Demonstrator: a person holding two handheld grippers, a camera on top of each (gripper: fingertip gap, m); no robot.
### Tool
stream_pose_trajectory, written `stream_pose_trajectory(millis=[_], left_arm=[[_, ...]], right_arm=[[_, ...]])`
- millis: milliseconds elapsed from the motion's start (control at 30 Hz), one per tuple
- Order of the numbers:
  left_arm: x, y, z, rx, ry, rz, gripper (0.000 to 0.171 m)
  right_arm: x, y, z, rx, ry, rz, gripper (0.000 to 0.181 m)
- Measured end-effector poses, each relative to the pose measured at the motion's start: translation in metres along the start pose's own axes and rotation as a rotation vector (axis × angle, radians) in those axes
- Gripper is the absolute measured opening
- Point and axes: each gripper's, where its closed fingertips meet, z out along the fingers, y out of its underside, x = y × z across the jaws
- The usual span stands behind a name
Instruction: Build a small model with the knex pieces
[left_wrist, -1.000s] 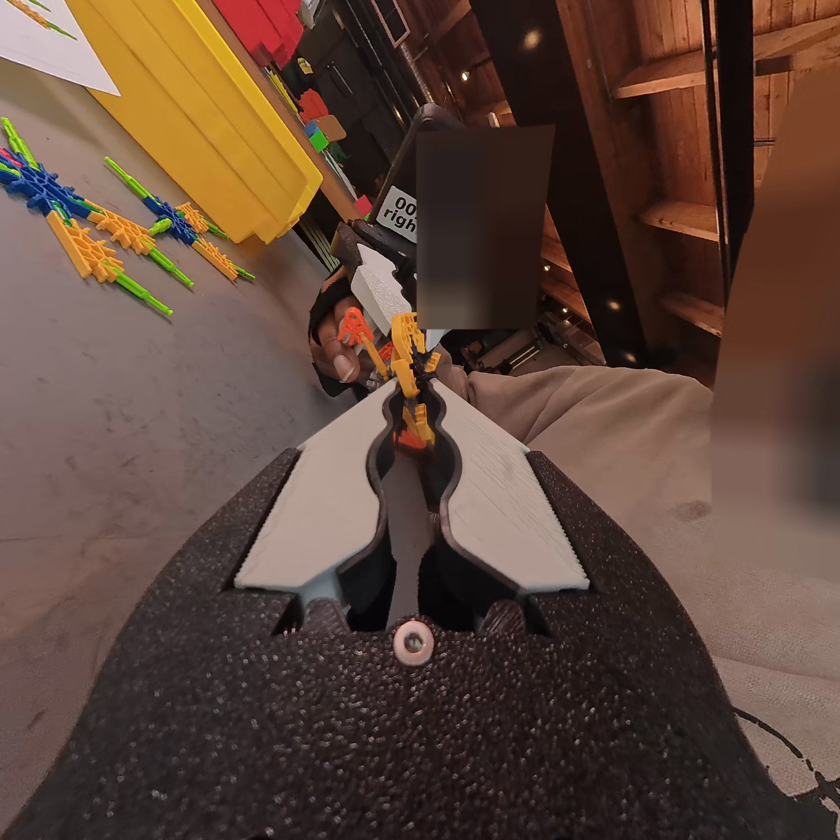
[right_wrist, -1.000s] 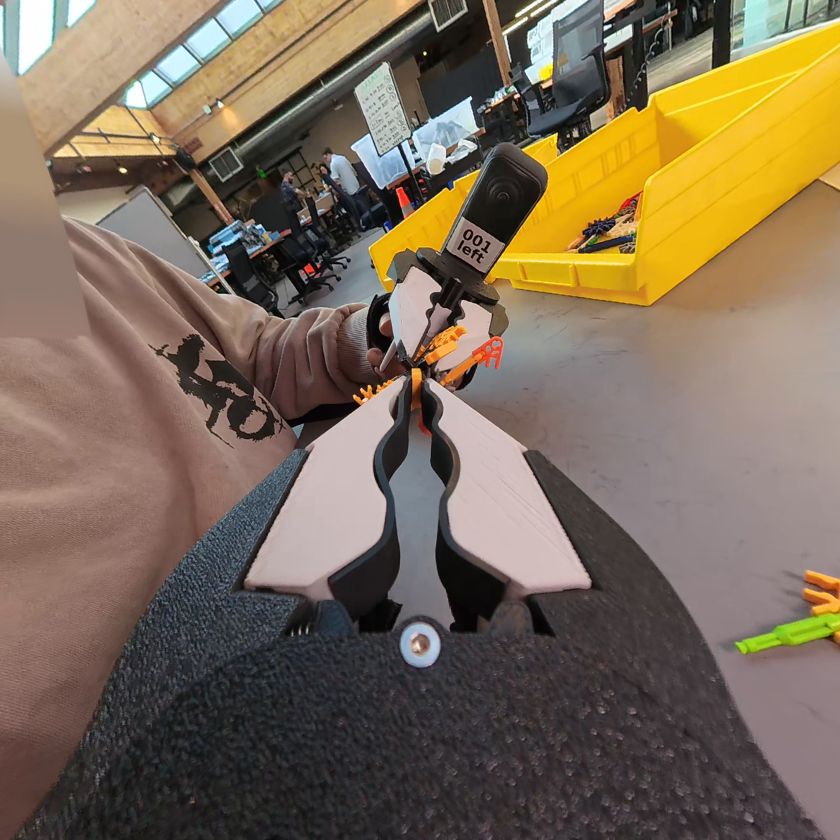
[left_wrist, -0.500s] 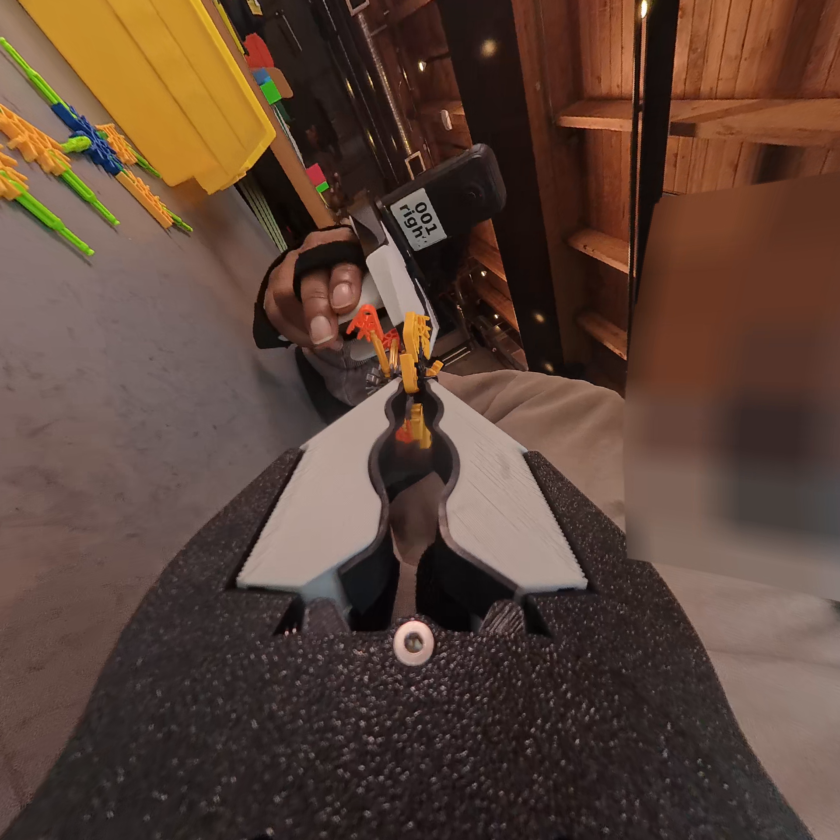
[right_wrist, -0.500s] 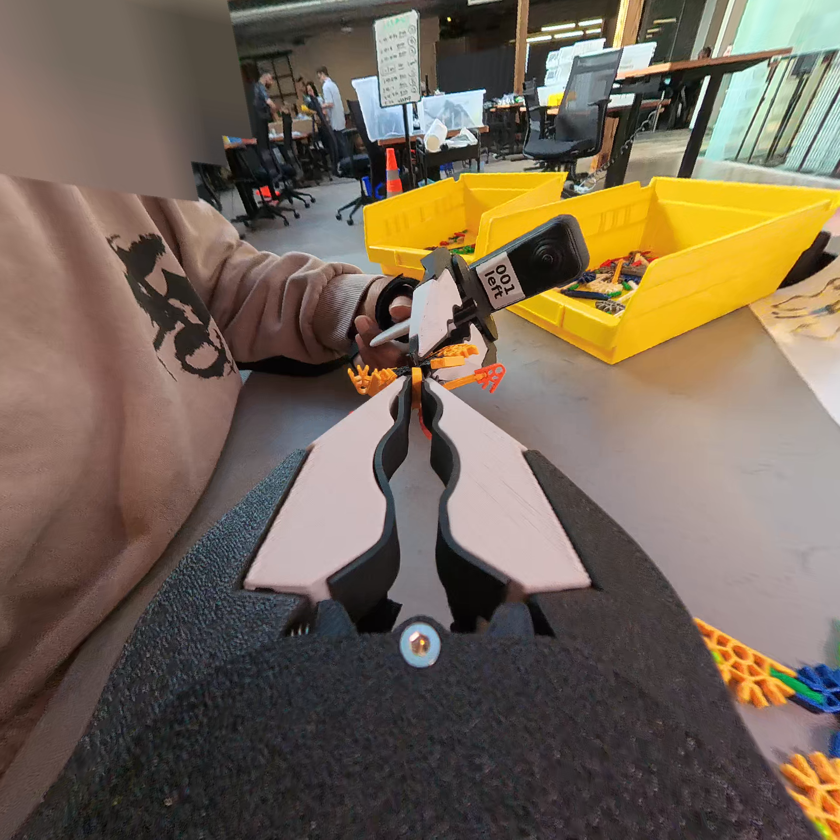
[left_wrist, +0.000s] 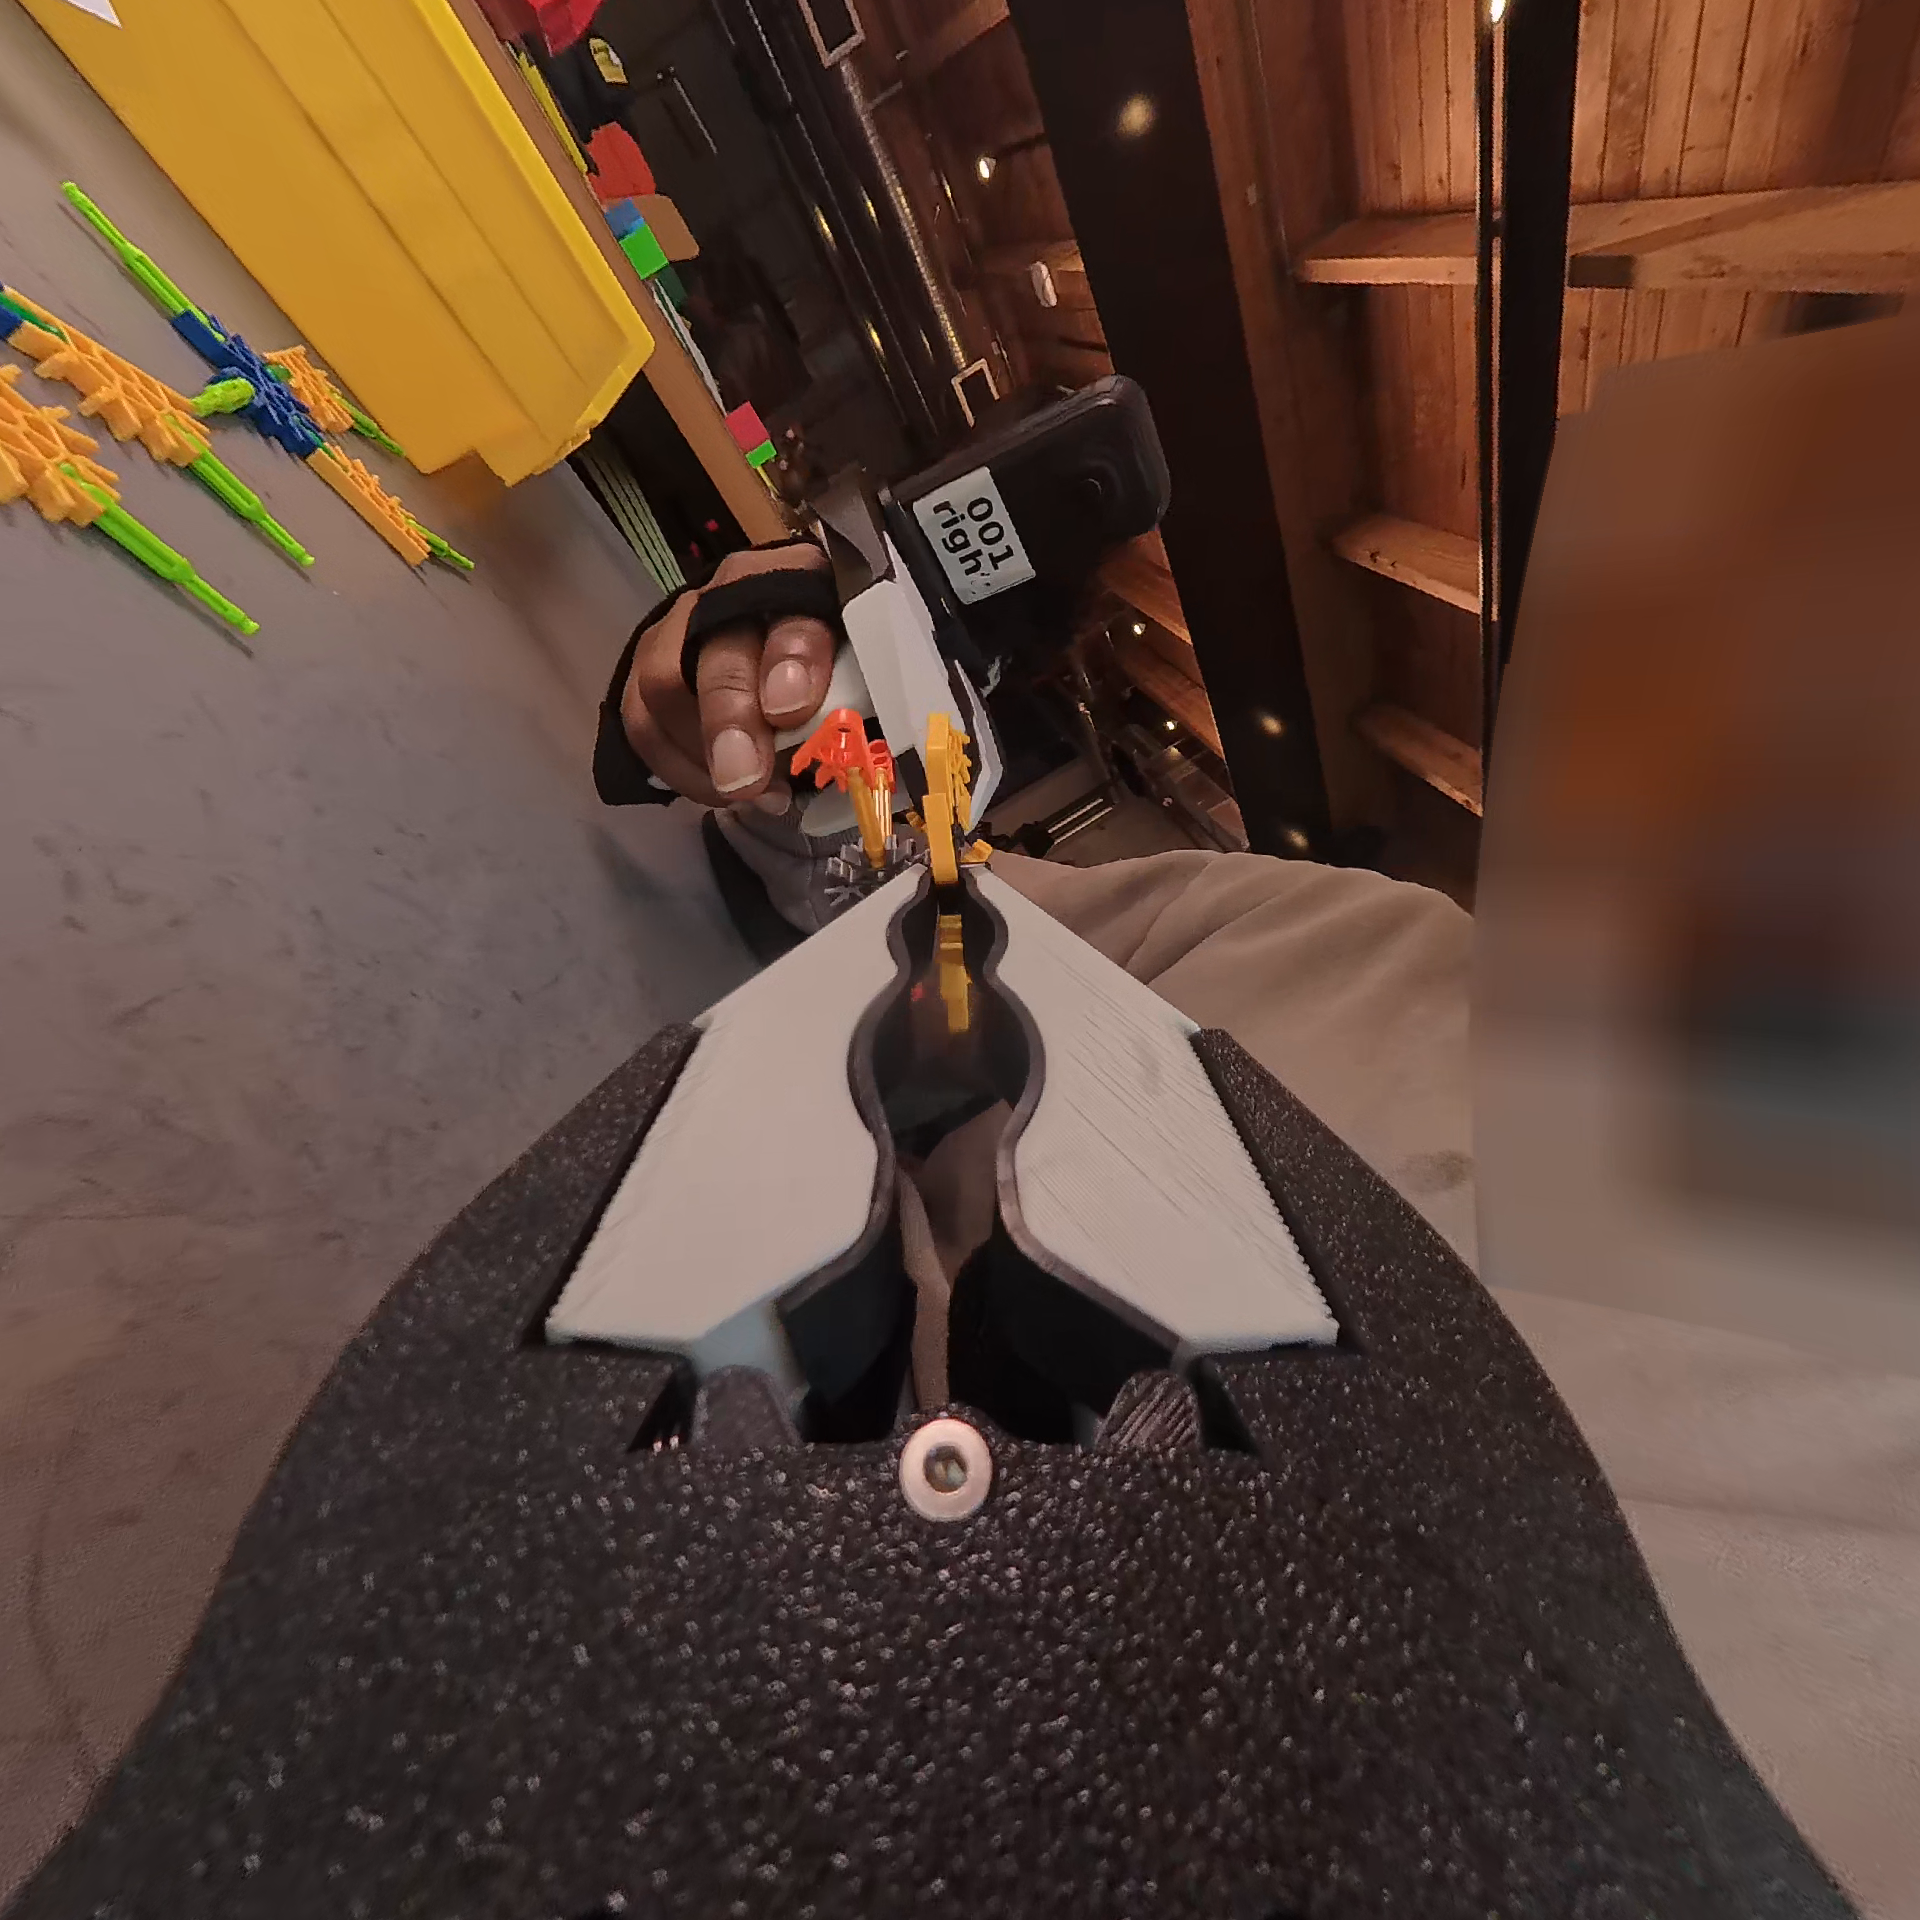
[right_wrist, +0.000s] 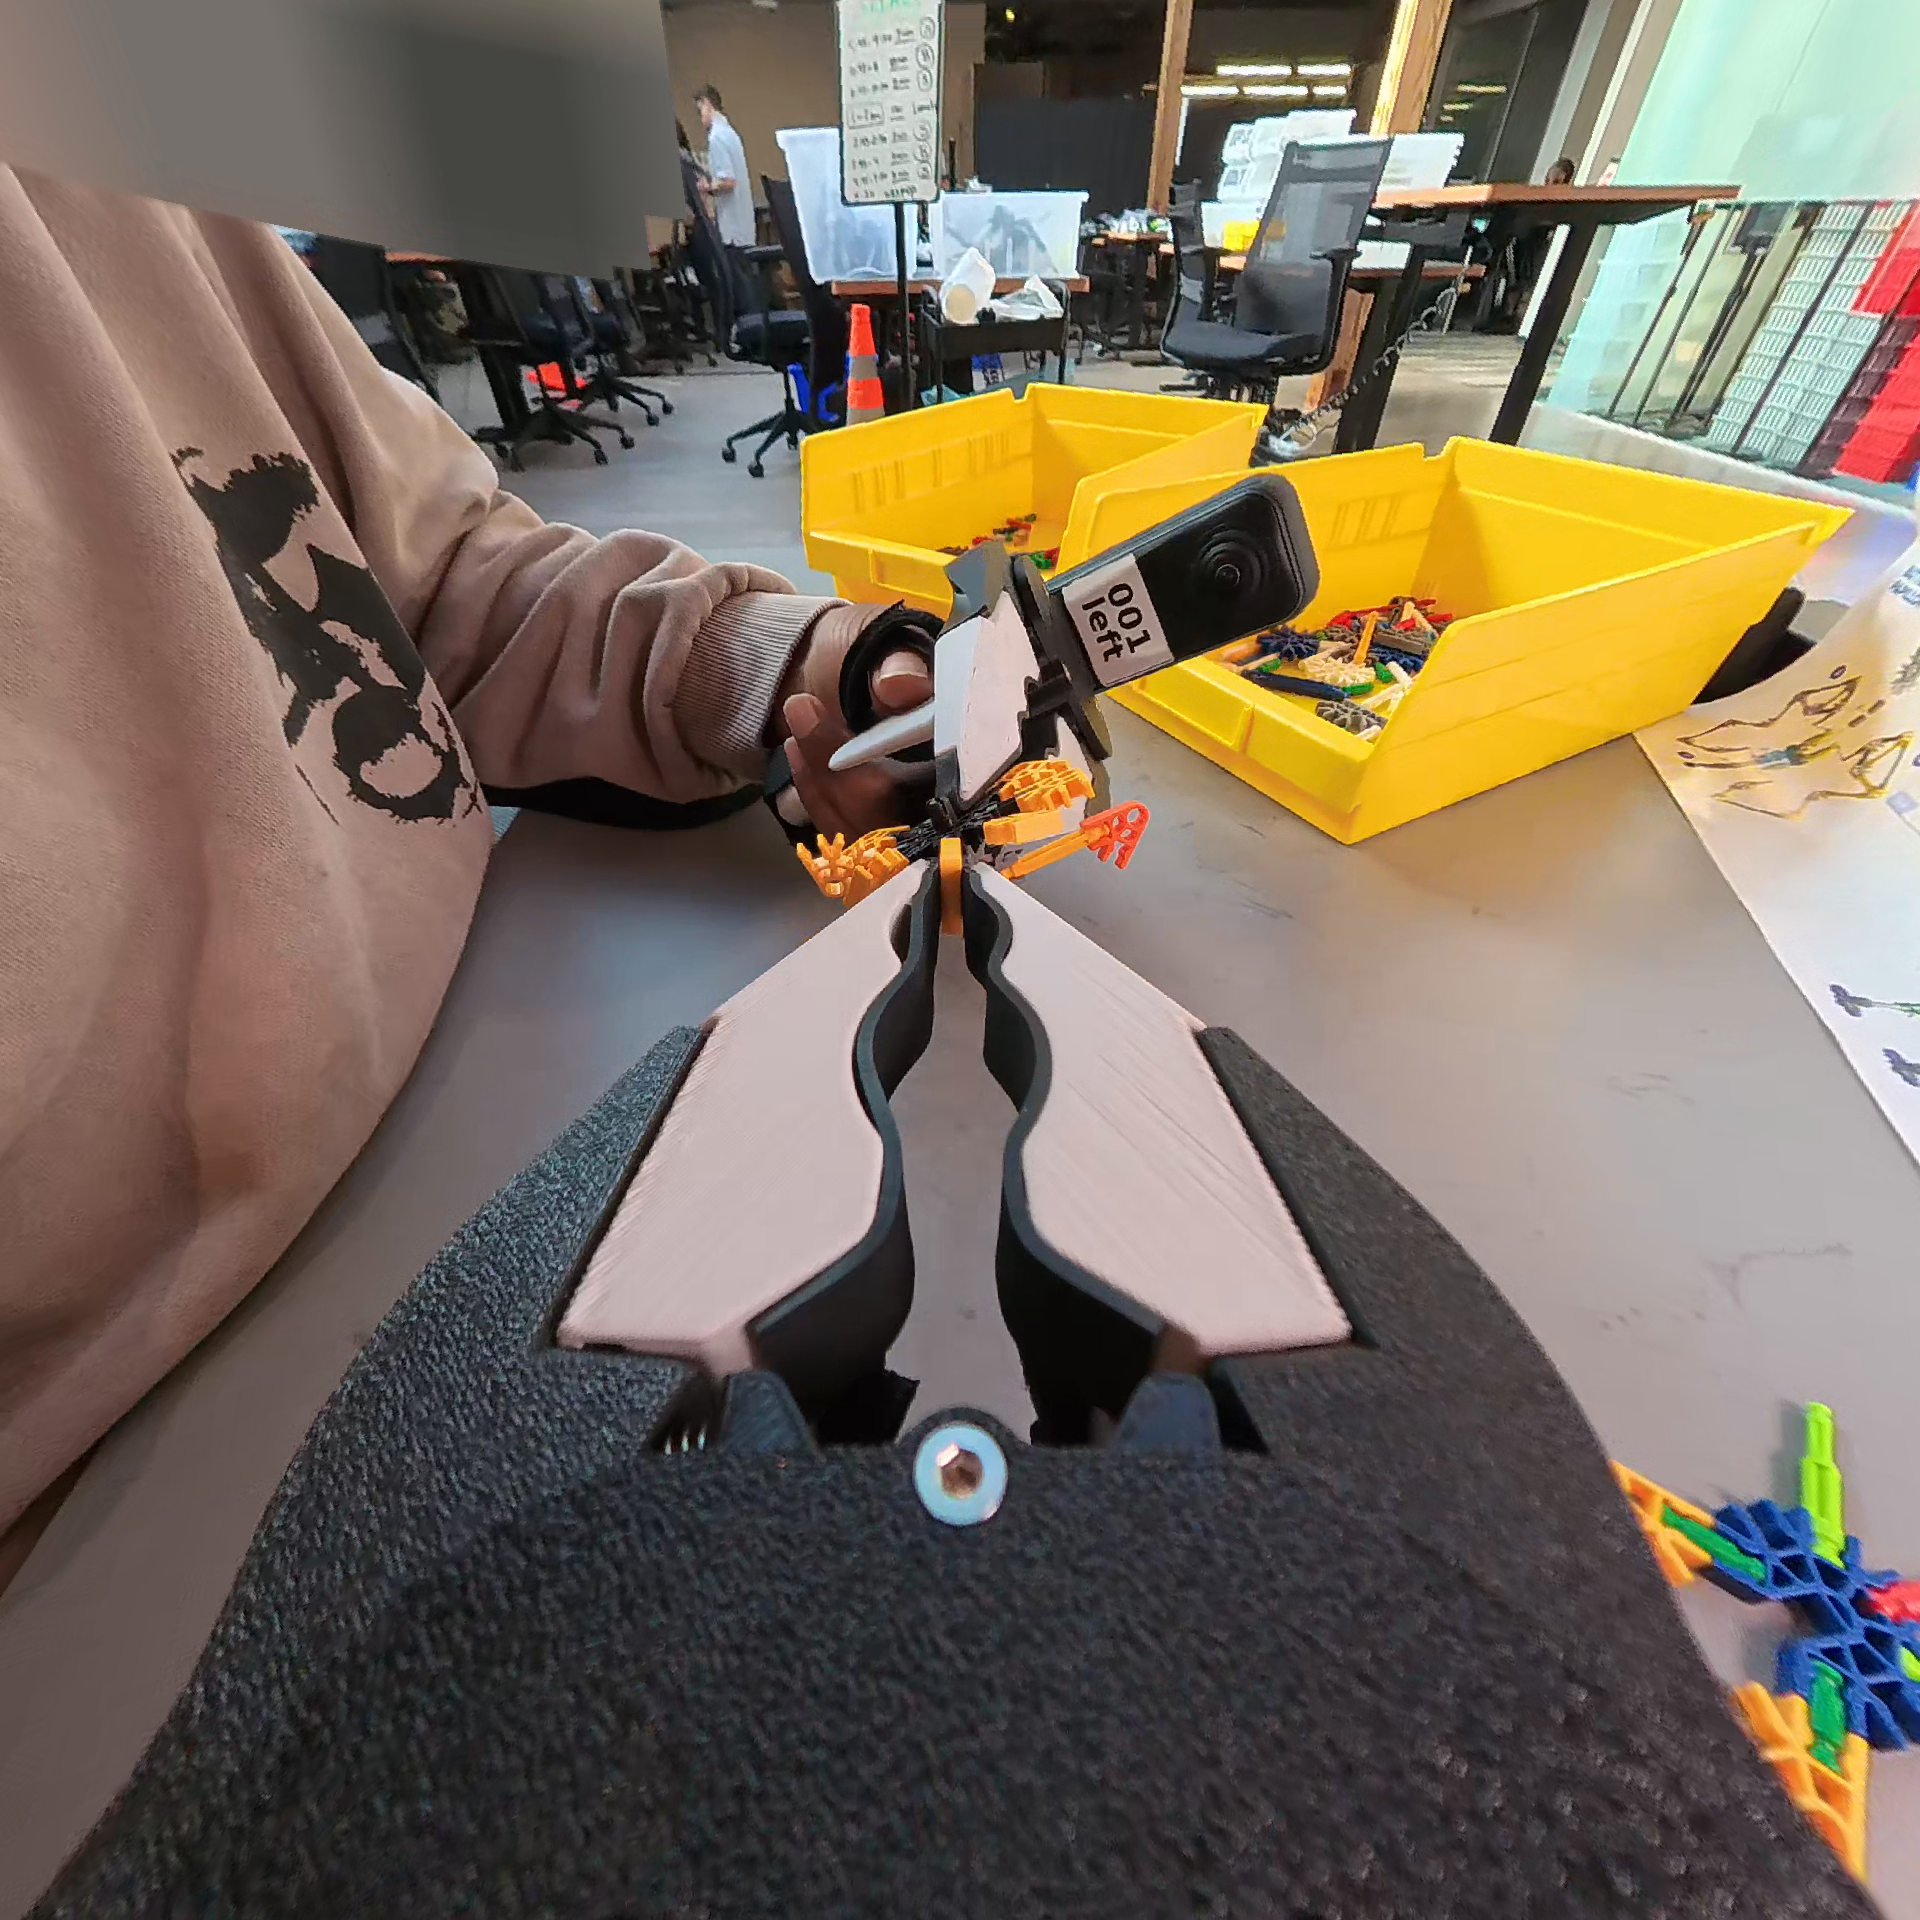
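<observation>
Both grippers hold one small toy assembly of orange and yellow plastic rods and connectors (right_wrist: 997, 826) in the air above the grey table (right_wrist: 1455, 1039). My left gripper (left_wrist: 943, 883) is shut on a yellow piece (left_wrist: 948, 790) of it. My right gripper (right_wrist: 948, 881) is shut on an orange piece (right_wrist: 950, 883) of it. A red-orange connector (left_wrist: 840, 750) sticks out at one end and also shows in the right wrist view (right_wrist: 1117, 828). The two grippers face each other, tips almost meeting. The other gripper shows in each view, held by a hand (left_wrist: 717, 686).
Two yellow bins (right_wrist: 1475, 634) with loose pieces stand on the table beyond the grippers. Built blue, orange and green assemblies (left_wrist: 156, 416) lie on the table, also in the right wrist view (right_wrist: 1818, 1590). A printed sheet (right_wrist: 1808, 790) lies at the right. A person's beige sweatshirt (right_wrist: 208, 727) is close. My left and right fingertips are right by each other.
Both grippers have turned and tilted together with the assembly held between them; the views have swung, so the bins and table assemblies sit differently. Both grips stay shut.
</observation>
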Motion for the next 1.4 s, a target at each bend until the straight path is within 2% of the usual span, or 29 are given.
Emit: stream_pose_trajectory(millis=[200,567,867,1400], left_arm=[[0.004,-0.005,0.001,0.008,-0.073,0.185,0.014],[-0.008,-0.014,-0.005,0.063,-0.145,0.161,0.003],[-0.014,-0.018,-0.008,0.072,-0.225,0.199,0.002],[-0.036,-0.021,-0.013,0.054,-0.484,0.348,0.003]], right_arm=[[0.004,-0.004,-0.001,0.055,-0.006,0.077,0.002],[0.014,0.003,0.004,0.044,0.014,0.191,0.002],[0.021,0.008,0.006,0.061,-0.019,0.390,0.001],[0.039,0.029,0.007,-0.013,0.072,0.555,0.002]])
